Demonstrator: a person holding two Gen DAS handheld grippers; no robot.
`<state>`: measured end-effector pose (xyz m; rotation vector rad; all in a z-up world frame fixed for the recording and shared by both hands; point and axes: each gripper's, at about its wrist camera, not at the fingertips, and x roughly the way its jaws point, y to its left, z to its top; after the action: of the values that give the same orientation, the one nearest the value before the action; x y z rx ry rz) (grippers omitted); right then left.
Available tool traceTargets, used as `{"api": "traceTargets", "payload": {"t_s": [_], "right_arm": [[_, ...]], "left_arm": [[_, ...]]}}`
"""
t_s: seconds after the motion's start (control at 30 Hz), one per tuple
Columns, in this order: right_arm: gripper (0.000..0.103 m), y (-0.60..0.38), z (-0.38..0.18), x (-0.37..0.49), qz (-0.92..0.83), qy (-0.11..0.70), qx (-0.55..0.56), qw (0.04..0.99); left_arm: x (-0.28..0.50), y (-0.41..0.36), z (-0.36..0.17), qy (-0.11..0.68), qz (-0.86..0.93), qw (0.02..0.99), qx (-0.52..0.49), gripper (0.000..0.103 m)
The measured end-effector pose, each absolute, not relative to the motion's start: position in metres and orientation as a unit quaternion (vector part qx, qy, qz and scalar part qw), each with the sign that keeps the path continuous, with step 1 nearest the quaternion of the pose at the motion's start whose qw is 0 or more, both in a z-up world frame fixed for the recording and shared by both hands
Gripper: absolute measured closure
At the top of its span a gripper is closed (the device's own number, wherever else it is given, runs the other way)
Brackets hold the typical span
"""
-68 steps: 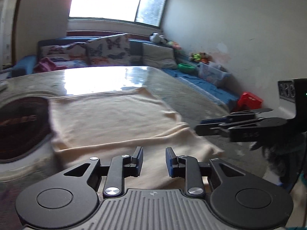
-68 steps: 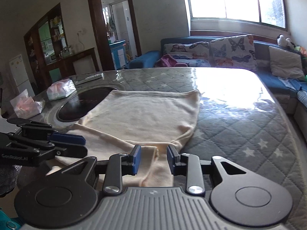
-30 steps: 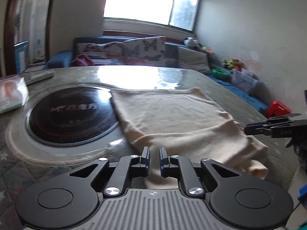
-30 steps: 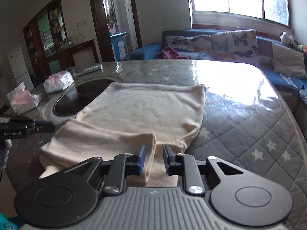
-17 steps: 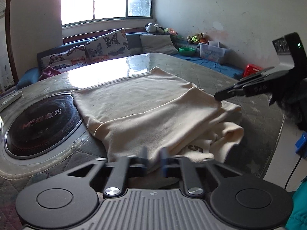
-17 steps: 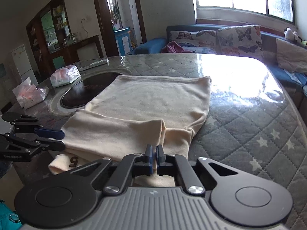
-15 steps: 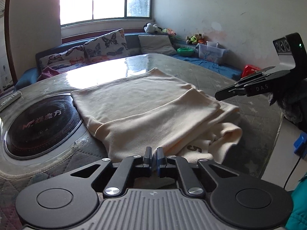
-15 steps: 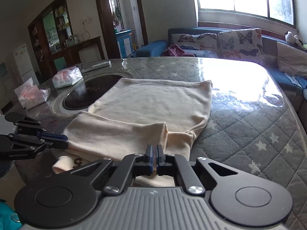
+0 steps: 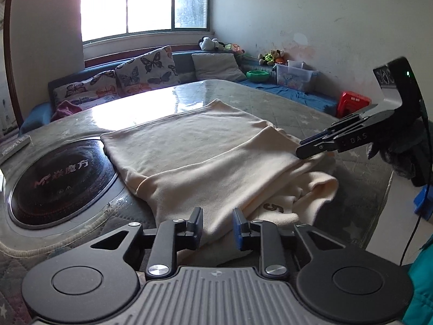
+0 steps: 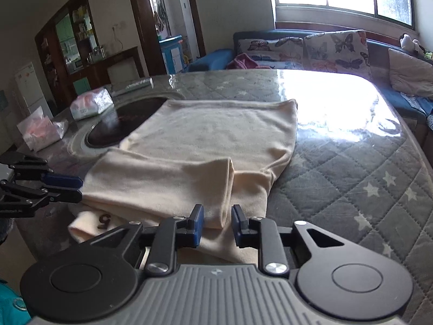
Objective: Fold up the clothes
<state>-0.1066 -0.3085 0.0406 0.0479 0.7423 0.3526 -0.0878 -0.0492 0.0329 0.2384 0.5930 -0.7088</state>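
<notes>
The cream garment [image 9: 200, 151] lay on the table [image 10: 351, 168], its near part folded back over itself, a dark "5" [image 9: 273, 208] showing at the near edge. Left of the garment sat a round black cooktop [image 9: 59, 178]. The left gripper [image 9: 216, 224] and right gripper [image 10: 215, 223] hovered at the garment's near edge, jaws apart, perhaps just brushing the cloth

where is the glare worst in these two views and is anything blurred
Left wrist view: the window is blown out and throws a white sheen on the far table top; straight edges bow from the fisheye. Right wrist view: a larger washed-out patch on the table right of the cream garment; the garment's near fold looks slightly soft.
</notes>
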Motion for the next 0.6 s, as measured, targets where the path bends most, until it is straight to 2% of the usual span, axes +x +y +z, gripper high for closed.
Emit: {"api": "traceTargets", "payload": {"t_s": [0.07,0.1,0.13,0.23,0.4,0.5,0.53,0.6], "right_arm": [[0.091,-0.307,0.041,-0.109,0.172,0.356,0.021,0.918],[0.098,-0.307,0.042,-0.110,0.173,0.352,0.020,0.920],[0.099,-0.306,0.044,-0.112,0.174,0.349,0.019,0.921],[0.101,-0.307,0.048,-0.118,0.177,0.345,0.017,0.922],[0.101,-0.308,0.056,-0.127,0.182,0.338,0.013,0.923],[0.093,-0.308,0.054,-0.122,0.175,0.341,0.026,0.923],[0.087,-0.308,0.052,-0.120,0.172,0.342,0.026,0.923],[0.085,-0.308,0.047,-0.115,0.167,0.345,0.027,0.923]], "left_arm": [[-0.087,-0.053,0.029,0.283,-0.340,0.888,0.125,0.078],[-0.087,-0.054,0.029,0.283,-0.340,0.887,0.128,0.091],[-0.086,-0.054,0.028,0.283,-0.340,0.887,0.131,0.098],[-0.085,-0.050,0.032,0.279,-0.342,0.889,0.121,0.100],[-0.086,-0.043,0.034,0.278,-0.342,0.890,0.116,0.100],[-0.086,-0.045,0.031,0.282,-0.342,0.889,0.116,0.100],[-0.086,-0.046,0.030,0.282,-0.343,0.888,0.117,0.100],[-0.087,-0.047,0.032,0.278,-0.345,0.889,0.119,0.100]]}}
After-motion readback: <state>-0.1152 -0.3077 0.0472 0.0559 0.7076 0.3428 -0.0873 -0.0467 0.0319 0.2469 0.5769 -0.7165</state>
